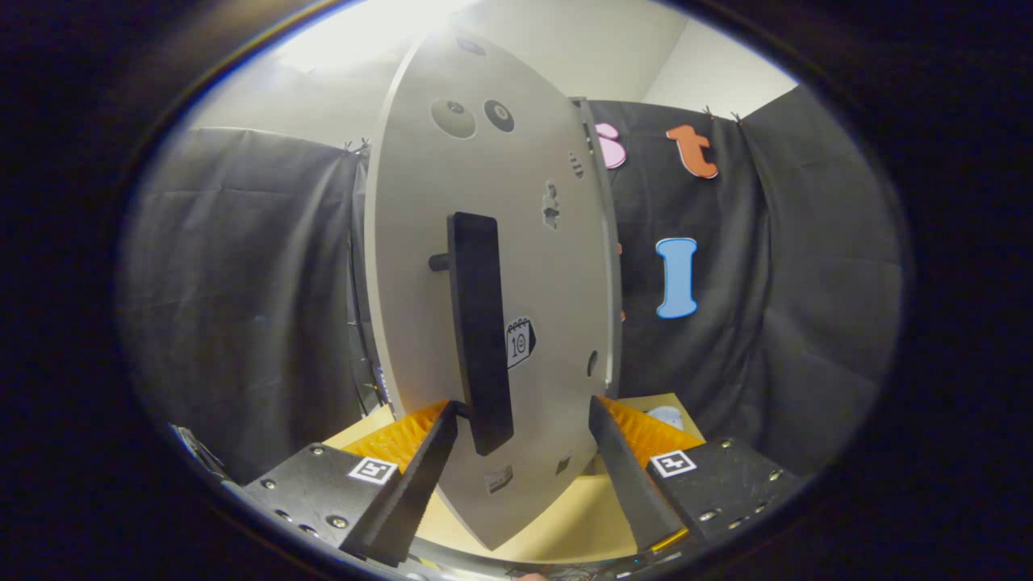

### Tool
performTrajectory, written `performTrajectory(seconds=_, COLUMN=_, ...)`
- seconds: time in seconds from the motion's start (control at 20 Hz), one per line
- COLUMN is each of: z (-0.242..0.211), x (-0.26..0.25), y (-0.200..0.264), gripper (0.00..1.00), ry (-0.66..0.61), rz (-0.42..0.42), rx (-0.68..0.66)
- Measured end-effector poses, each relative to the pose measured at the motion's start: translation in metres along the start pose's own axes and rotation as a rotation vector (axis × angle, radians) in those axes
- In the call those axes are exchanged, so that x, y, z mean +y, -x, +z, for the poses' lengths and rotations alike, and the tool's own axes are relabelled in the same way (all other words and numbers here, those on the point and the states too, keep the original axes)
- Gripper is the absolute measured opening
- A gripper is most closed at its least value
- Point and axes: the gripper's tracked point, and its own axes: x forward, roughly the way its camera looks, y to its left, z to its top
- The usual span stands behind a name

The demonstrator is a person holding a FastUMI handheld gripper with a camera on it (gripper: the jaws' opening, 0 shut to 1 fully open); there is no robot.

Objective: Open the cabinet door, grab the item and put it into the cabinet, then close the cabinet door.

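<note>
A grey cabinet door (428, 242) stands upright right in front of me, turned a little so its right edge (611, 266) shows. A black vertical handle bar (480, 323) sticks out from the door on a short post. My gripper (524, 405) is open, and the lower end of the handle lies between its fingers. The left fingertip (448, 420) is right beside the handle, while the right fingertip (601, 420) stands well apart from it. A small pale item (668, 416) lies on the table just beyond the right finger, mostly hidden.
A light wooden table top (557, 524) runs under the door and the fingers. The door carries small stickers and several round and slotted holes. Black cloth walls close in on both sides behind the door.
</note>
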Motion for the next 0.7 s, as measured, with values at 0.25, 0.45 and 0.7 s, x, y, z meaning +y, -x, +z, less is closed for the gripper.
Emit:
performTrajectory(seconds=0.25, z=-0.002, x=0.051, y=-0.049, gripper=1.00, ry=0.016, rz=0.018, rx=-0.017)
performTrajectory(seconds=0.45, z=0.005, x=0.085, y=-0.095, gripper=1.00, ry=0.032, rz=0.011, rx=-0.029)
performTrajectory(seconds=0.7, z=0.002, x=0.127, y=-0.164, gripper=1.00, ry=0.058, rz=-0.027, rx=-0.060)
